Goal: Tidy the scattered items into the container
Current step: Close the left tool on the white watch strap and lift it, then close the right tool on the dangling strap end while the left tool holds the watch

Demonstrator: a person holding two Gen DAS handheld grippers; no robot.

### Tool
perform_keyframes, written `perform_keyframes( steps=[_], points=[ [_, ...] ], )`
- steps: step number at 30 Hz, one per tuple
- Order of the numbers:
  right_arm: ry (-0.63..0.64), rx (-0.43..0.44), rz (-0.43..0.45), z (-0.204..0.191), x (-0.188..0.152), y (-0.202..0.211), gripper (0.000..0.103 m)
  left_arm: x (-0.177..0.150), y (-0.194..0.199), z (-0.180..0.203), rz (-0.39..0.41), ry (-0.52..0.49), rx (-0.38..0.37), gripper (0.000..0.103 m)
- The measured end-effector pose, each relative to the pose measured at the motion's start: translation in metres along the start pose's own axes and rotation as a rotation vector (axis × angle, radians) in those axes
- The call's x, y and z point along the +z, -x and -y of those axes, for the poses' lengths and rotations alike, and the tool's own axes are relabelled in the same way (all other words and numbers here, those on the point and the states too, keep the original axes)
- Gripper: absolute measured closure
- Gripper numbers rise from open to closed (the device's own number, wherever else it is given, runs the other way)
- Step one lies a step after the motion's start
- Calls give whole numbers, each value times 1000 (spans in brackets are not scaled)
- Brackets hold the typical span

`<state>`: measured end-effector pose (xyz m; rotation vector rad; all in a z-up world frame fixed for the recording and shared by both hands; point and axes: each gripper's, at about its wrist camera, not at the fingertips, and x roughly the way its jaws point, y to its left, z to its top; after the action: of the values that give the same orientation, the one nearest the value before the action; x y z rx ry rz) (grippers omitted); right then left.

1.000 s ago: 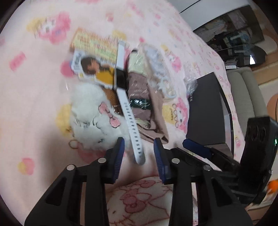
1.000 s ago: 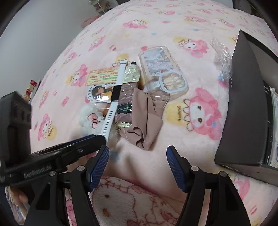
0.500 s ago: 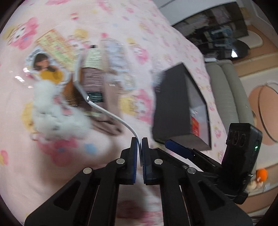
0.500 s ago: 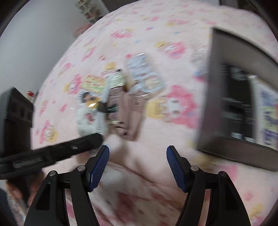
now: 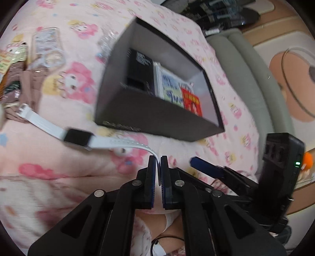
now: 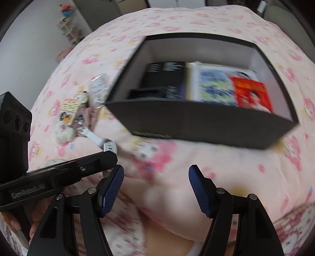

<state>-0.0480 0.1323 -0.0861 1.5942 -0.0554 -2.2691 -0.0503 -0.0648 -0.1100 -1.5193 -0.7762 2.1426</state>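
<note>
Surface: pink fleece blanket printed with cartoon rabbit figures and small flowers; fills most of both views, wrinkled in the near part.

Left wrist view: grey padded sofa runs along the blanket's far edge. Beyond it, beige floor with a tan round patch ringed by a thin hoop. Dark glossy furniture at the top edge; contents blurred.

Right wrist view: plain pale grey wall at upper left. Small shelf of colourful items stands against it; too small to identify. Light even, soft.
</note>
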Motion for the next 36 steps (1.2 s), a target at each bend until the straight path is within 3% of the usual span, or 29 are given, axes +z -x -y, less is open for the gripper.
perform_keyframes(
  steps=[11, 14, 18, 21, 24, 26, 27, 30, 32, 34, 36],
  points=[
    [-151, 5, 16, 87, -30, 25, 37, -10, -66, 61, -94, -62, -12, 102],
    [-179, 2, 31, 98, -32, 35, 37, -7, -73, 82, -78, -111, 6, 101],
    [-155, -22, 80, 102, -31, 48, 36, -5, -87, 94, -79, -128, -23, 101],
    [-165, -39, 41, 109, -31, 35, 36, -5, -102, 99, -101, -144, 1, 101],
    [-222, 16, 6, 122, -31, 19, 36, -4, -98, 95, -114, -161, -3, 87],
    [-252, 40, 1, 128, -31, 13, 36, -3, -87, 88, -89, -162, 25, 67],
    [-260, 46, 5, 129, -31, 12, 36, -2, -80, 82, -66, -158, 49, 64],
    [-310, 84, 20, 135, -25, 8, 36, 2, -64, 61, -25, -115, 85, 62],
    [-343, 164, 13, 137, -18, -2, 36, 4, -58, 40, -22, -59, 122, 62],
    [-376, 269, -63, 136, -10, -26, 36, 6, -58, 18, -36, 2, 162, 62],
    [-393, 275, -92, 134, -9, -39, 36, 6, -59, 4, -40, 51, 178, 62]
  ],
)
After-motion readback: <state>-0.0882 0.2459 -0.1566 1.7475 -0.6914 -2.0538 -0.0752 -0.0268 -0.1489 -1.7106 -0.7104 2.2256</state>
